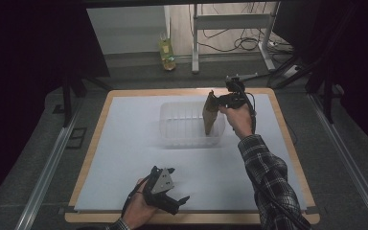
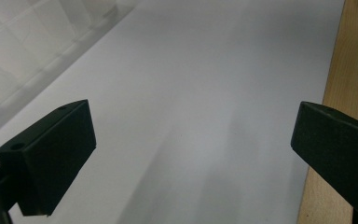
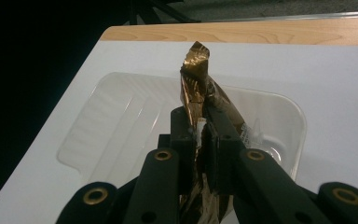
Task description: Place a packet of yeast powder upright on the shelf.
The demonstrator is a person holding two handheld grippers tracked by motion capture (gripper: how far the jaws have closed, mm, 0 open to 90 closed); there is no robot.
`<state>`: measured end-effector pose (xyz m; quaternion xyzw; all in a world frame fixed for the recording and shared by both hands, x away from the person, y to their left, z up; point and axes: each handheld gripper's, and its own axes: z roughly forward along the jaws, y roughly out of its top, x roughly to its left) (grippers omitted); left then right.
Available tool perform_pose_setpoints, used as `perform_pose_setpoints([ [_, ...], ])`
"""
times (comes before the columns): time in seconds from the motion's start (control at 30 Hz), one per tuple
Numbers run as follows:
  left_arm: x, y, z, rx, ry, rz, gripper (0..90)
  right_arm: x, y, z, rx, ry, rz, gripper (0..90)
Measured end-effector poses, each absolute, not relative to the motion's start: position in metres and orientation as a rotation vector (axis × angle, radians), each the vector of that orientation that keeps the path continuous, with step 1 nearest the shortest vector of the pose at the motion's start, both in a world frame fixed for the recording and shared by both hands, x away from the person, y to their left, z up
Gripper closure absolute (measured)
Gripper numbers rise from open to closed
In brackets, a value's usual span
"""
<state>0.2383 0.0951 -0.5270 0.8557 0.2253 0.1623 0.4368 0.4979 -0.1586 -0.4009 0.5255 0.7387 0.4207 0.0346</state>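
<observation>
**Ana:** Brown and gold foil, that's what the packet (image 1: pixel 210 113) looks like from the high view. The right gripper (image 1: pixel 220 101) has it pinched by its upper edge, so it hangs upright over the right end of the clear plastic tray (image 1: pixel 172 130).

**Ben:** So which step would you call this?

**Ana:** The carry into the tray, I'd judge. The packet's lower end seems to sit at or just inside the tray's rim. Next it needs lowering until it rests on the tray floor, and only then should the jaws part.

**Ben:** And the left gripper (image 1: pixel 174 200)?

**Ana:** Near the front edge of the white table (image 1: pixel 124 158), well apart from tray and packet. In the left gripper view its jaws stand wide, with nothing between them but bare white surface; the wooden table edge (image 2: pixel 342 70) runs along the right, and a corner of the tray (image 2: pixel 9 60) shows at the upper left.

**Ben:** What does the right gripper view add?

**Ana:** The right gripper (image 3: pixel 200 140) is clamped tight on the packet (image 3: pixel 195 74): crinkled foil stands up past the pads and more bunches below them. The tray (image 3: pixel 121 116) lies directly beyond and beneath, its ribbed floor bare on the left. A straight drop should land the packet inside, though a thin foil could catch the rim or tip over on release.
</observation>
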Motion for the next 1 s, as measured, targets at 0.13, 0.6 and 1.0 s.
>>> perform_pose_setpoints([
  [0.13,0.238,0.0947,-0.527,2.131,0.558,0.403,0.0,0.4979,-0.1623,-0.4008,1.608,2.253,1.264,83.5],
  [0.6,0.2386,0.095,-0.5273,2.134,0.559,0.404,0.0,0.4967,-0.1628,-0.4008,1.561,2.287,1.295,70.0],
  [1.0,0.2386,0.0931,-0.5287,2.149,0.545,0.398,0.0,0.4896,-0.1628,-0.3975,1.434,2.337,1.249,52.3],
])
